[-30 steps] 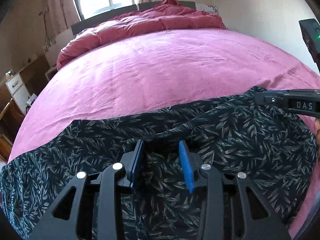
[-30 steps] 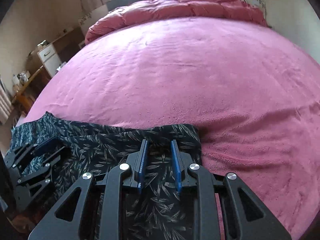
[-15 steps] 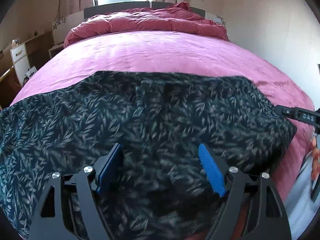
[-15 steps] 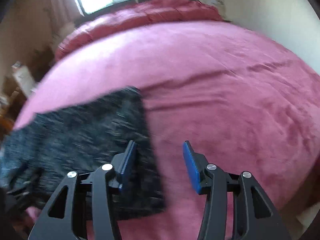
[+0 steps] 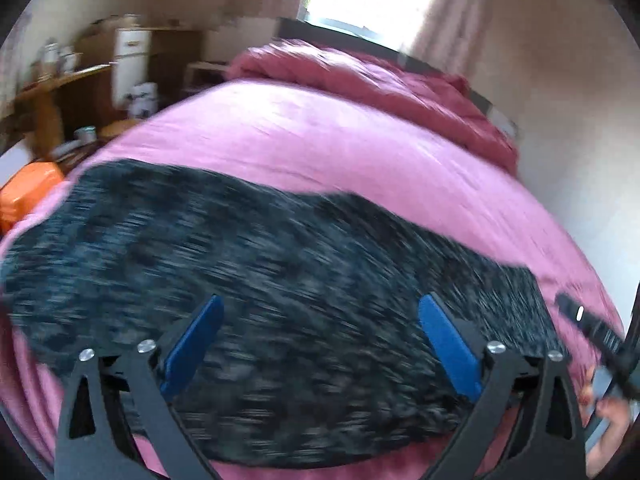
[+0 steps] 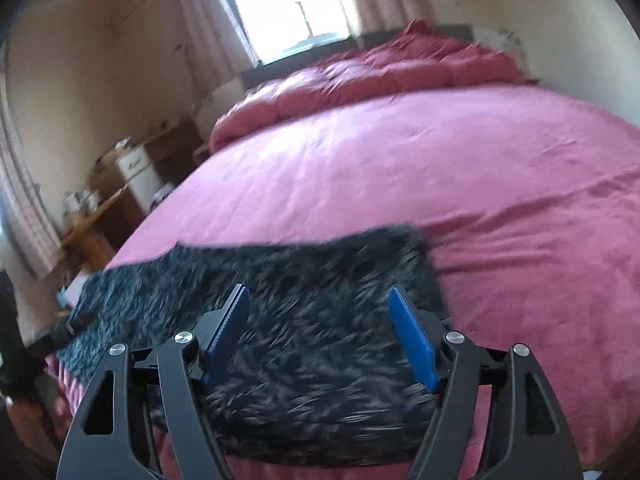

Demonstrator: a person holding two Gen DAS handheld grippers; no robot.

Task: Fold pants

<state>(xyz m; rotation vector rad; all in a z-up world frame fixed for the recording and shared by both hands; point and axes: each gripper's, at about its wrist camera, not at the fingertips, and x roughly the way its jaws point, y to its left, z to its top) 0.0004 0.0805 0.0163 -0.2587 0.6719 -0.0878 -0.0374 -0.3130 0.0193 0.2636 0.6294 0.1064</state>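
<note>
Furniture, a blurred wooden desk [image 5: 60, 92] with a white drawer unit [image 5: 130, 60], lines the far left wall, and an orange bag [image 5: 28, 192] sits just off the bed's left edge. On the near part of the pink fleece bedspread [image 5: 320, 144] lie the dark leaf-print fabric pants [image 5: 280, 280], now a flat band running left to right, where a second ago their top edge was still pinched and bunched in both grippers.

Both have let go. The left gripper [image 5: 318, 344] hangs over the middle of the band, its jaws opening to their widest and empty, cloth below them only. Further right, the right gripper [image 6: 320, 332] is above the band's right end, jaws also opening, nothing between the blue pads [image 6: 412, 340]. That fold looks laid; I judge the next one would bring one end across the other.

The pants' right edge [image 6: 434, 276] stops well short of the bed's side, with bare bedspread to the right and far back to the rumpled red duvet [image 6: 380, 72].
</note>
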